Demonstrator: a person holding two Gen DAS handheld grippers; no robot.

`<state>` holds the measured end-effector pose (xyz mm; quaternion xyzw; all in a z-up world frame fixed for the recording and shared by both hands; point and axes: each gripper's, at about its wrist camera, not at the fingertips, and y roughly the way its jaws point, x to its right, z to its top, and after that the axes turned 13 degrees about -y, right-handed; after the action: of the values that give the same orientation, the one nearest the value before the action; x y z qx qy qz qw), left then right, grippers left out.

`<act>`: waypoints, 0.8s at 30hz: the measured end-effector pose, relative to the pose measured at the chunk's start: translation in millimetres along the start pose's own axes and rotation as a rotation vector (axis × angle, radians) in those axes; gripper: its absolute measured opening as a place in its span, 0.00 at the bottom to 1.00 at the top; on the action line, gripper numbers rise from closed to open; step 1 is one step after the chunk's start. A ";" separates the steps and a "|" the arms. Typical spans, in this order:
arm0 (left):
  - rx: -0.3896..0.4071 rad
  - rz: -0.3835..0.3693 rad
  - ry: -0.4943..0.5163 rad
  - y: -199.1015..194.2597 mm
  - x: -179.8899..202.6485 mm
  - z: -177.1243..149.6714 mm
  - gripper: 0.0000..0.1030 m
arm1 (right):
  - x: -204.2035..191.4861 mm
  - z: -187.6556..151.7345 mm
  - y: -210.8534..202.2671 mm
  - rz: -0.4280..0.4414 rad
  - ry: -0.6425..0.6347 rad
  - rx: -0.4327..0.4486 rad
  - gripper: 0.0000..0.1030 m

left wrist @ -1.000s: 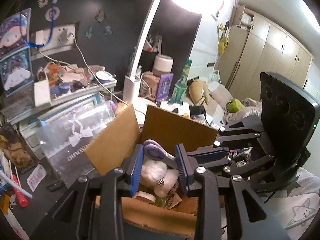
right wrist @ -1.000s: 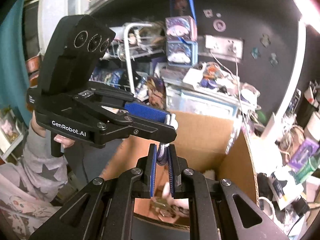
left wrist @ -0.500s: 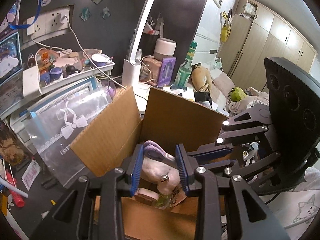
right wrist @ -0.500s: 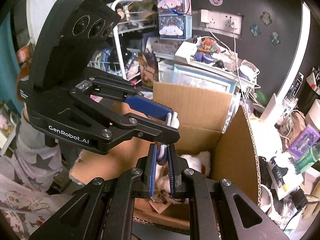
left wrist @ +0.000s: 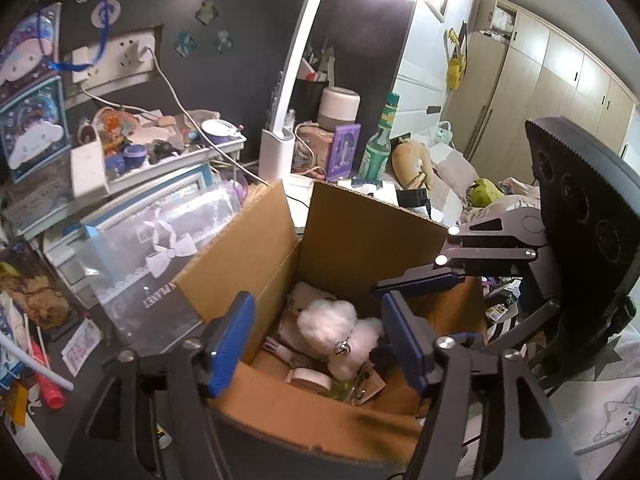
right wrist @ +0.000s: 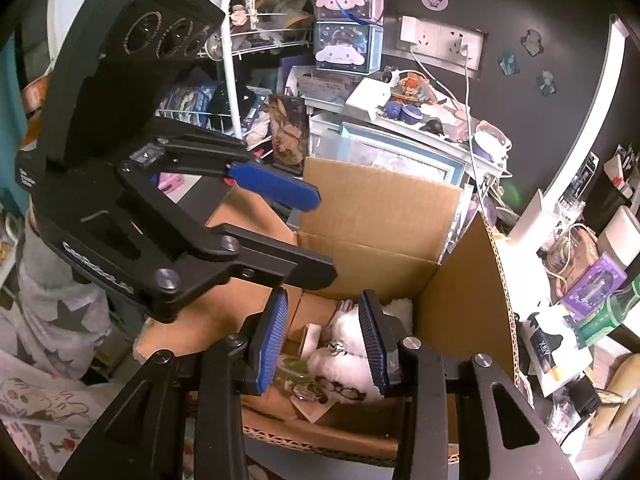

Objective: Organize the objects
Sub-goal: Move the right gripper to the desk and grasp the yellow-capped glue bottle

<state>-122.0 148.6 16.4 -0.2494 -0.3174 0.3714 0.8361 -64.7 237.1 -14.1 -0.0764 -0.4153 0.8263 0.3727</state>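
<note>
An open cardboard box (left wrist: 360, 232) (right wrist: 380, 208) sits below both grippers. Inside it lies a white fluffy toy (left wrist: 328, 320) (right wrist: 348, 360) with a small bell, on top of other small items. My left gripper (left wrist: 315, 302) hangs over the box with its jaws opening; nothing is pressed between its blue pads (left wrist: 228, 344). My right gripper (right wrist: 324, 298) hovers over the same box, its jaws opening too, and the toy shows well below them. The left gripper (right wrist: 324, 238) appears at the upper left of the right wrist view, also empty.
A white desk lamp (left wrist: 276, 152), a green bottle (left wrist: 378, 148) and a purple card stand behind the box. A clear bag with a bow (left wrist: 160, 248) leans at its left. A wire rack (right wrist: 232, 60) and a star-patterned sleeve (right wrist: 60, 320) are at the left.
Both grippers were shut on the toy's purple strap above the box. They have opened and let go, and the fluffy toy has dropped into the box.
</note>
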 end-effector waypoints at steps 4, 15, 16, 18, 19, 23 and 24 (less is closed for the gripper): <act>0.037 0.019 -0.005 -19.2 -5.6 -7.0 0.69 | -9.4 4.4 -0.5 -0.003 -0.013 0.005 0.32; 0.164 0.124 -0.078 -90.0 -51.1 -47.3 0.78 | -62.7 36.0 2.1 0.082 -0.065 0.081 0.32; 0.176 0.138 -0.089 -96.9 -57.1 -53.5 0.78 | -69.5 39.4 4.1 0.097 -0.072 0.089 0.32; 0.196 0.160 -0.110 -108.2 -68.0 -65.0 0.78 | -85.1 47.7 11.3 0.131 -0.088 0.099 0.32; 0.206 0.172 -0.126 -114.6 -75.6 -73.0 0.79 | -95.8 53.2 17.5 0.154 -0.098 0.104 0.32; 0.226 0.207 -0.176 -127.5 -97.1 -97.7 0.79 | -128.0 63.7 39.9 0.219 -0.117 0.106 0.32; 0.228 0.215 -0.188 -129.5 -102.5 -103.7 0.79 | -137.3 66.4 49.0 0.235 -0.120 0.101 0.32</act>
<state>-41.4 -27.8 -4.4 -0.1498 -0.3217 0.5137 0.7812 -23.2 83.5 -32.9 -0.0561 -0.3829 0.8872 0.2514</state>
